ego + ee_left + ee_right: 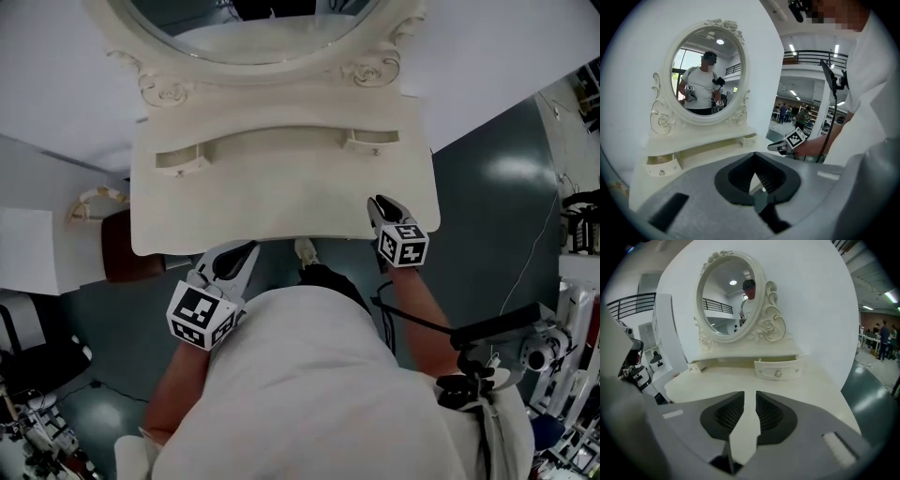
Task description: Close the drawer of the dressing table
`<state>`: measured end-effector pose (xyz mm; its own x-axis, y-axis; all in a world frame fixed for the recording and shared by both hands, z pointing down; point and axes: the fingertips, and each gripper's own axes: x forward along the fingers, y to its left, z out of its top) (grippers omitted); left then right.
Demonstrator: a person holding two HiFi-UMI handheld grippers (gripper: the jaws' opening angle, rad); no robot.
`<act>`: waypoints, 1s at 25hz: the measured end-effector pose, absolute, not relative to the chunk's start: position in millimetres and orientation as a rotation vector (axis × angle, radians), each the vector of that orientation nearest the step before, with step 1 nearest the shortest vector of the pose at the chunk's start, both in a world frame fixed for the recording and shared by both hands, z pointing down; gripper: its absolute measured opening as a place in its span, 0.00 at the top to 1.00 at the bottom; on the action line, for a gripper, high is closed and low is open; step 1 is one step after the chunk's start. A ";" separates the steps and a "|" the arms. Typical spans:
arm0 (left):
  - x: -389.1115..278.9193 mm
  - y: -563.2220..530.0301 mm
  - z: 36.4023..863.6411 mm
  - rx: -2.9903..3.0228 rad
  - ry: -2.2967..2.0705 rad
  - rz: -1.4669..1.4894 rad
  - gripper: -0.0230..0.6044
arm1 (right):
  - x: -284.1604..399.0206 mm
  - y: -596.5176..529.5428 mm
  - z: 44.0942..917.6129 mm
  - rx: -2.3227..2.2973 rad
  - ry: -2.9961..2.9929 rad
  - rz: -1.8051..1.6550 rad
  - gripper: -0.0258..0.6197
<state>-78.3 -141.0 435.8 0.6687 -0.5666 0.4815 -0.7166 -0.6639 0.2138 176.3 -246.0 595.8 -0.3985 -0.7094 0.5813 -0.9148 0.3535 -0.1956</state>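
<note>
The cream dressing table [281, 202] fills the upper half of the head view. Its oval mirror [253, 37] is cut off by the top edge, and the person's white shirt [291, 384] hides the middle of the table's front edge. Under the mirror shelf, the right-hand small drawer [778, 369] stands a little out from the shelf front. How far the left-hand drawer [178, 161] sticks out is hard to judge. The right gripper [750, 397] hovers over the tabletop near its right front corner, jaws narrowly parted around bare tabletop. The left gripper [755, 159] is at the front edge, jaw tips pressed together on nothing.
</note>
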 end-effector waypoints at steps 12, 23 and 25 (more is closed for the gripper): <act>-56.0 -203.6 440.2 2.446 -1.087 0.567 0.96 | 211.4 -344.2 638.7 1.508 -2.186 0.857 0.81; -44.1 -233.7 444.3 2.402 -1.131 0.586 0.96 | 220.6 -387.2 656.1 1.516 -2.175 0.939 0.75; -42.5 -235.8 445.9 2.396 -1.132 0.592 0.96 | 219.6 -389.8 657.6 1.510 -2.180 0.946 0.76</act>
<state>-42.5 -235.8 445.9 0.5770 -0.6128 0.5399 -0.7931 -0.5784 0.1911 219.6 -389.8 657.6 -0.3876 -0.7009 0.5988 -0.9161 0.2203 -0.3351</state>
